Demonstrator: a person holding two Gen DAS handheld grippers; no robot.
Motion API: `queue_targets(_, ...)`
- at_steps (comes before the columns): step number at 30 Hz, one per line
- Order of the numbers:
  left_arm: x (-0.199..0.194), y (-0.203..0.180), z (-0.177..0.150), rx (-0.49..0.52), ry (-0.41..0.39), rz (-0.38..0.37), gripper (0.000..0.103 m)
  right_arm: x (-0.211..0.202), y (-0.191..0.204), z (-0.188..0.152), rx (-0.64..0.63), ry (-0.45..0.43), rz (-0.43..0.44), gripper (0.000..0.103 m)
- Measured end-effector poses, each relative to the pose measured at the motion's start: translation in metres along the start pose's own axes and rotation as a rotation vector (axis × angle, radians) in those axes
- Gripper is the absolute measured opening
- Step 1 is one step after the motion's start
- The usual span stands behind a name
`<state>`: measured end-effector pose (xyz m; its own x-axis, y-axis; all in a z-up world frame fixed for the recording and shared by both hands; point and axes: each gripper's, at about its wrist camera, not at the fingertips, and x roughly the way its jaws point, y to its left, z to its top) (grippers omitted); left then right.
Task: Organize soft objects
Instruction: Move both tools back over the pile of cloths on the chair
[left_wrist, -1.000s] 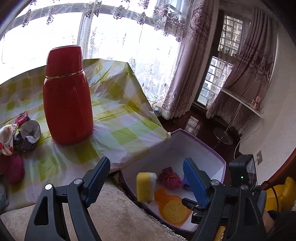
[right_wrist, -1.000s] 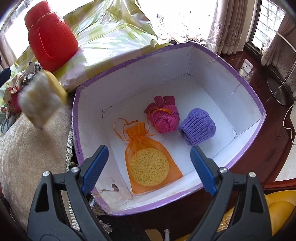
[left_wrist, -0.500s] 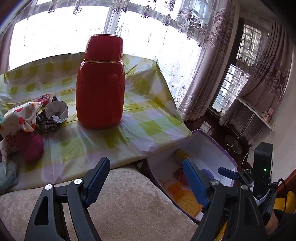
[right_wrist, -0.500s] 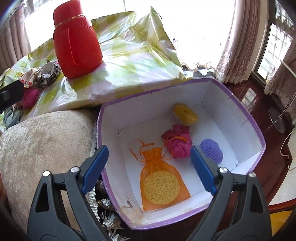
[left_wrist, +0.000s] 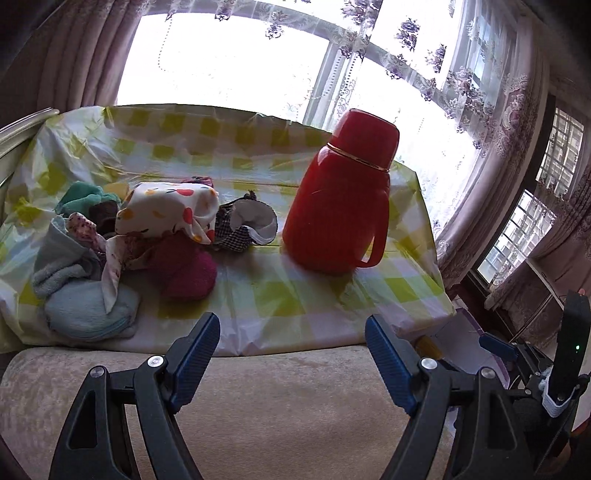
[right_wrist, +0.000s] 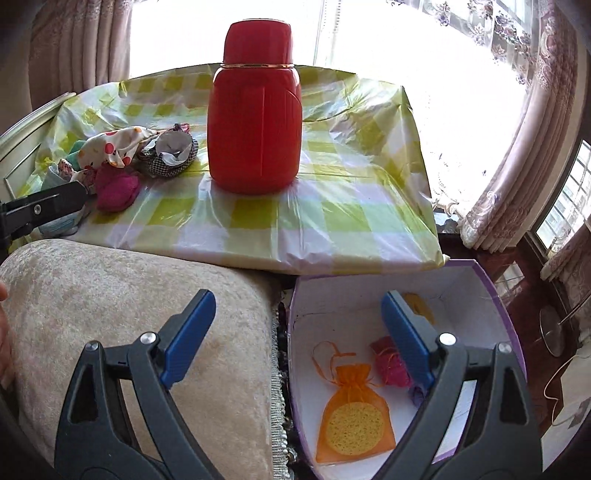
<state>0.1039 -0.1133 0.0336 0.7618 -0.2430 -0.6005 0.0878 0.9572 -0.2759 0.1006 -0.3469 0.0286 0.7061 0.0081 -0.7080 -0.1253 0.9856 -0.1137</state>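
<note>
Left wrist view: one red flask (left_wrist: 340, 195) stands upright on the checked cloth (left_wrist: 295, 295) that covers the table, and to its left lies one heap of soft things, of which about six can be told apart (they overlap, so the count is rough): a spotted cloth (left_wrist: 170, 206), a checked pouch (left_wrist: 243, 227) with a white lining, a magenta knit (left_wrist: 184, 271), a pale blue towel (left_wrist: 85, 306), a green piece (left_wrist: 83, 194) and a small patterned scrap (left_wrist: 83, 227). The left gripper (left_wrist: 291, 341) hangs over a beige cushion (left_wrist: 277, 406), its two blue pads spread wide with nothing between them and nothing touching them. At the right edge a corner of the box (left_wrist: 467, 347) shows, with part of the other gripper beside it. Right wrist view: the same single flask (right_wrist: 255, 122) and heap sit on the cloth (right_wrist: 332, 221), the magenta knit (right_wrist: 116, 192) nearest the cushion (right_wrist: 129, 314). One purple-rimmed box (right_wrist: 498, 314) stands below the table edge and holds four soft things: an orange bag (right_wrist: 354, 410) with a round yellow sponge inside, a pink knit (right_wrist: 391, 360), a yellow sponge (right_wrist: 419, 306) at the far wall, and a purple knit (right_wrist: 417, 397) mostly hidden behind a pad. The right gripper (right_wrist: 299, 336) is likewise spread wide and empty, one pad over the cushion and one over the box.
</note>
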Motion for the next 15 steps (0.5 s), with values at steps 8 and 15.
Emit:
queue_targets(8,-0.019,0.073,0.008,-0.138,-0.057,0.128,0.082,0.005,0.032,0.022,-0.001,-0.007,0.085,0.092)
queue_targets(15,-0.026,0.122,0.009,-0.244,-0.076,0.189,0.081,0.013,0.078,0.045,-0.07,-0.021,0.183,0.092)
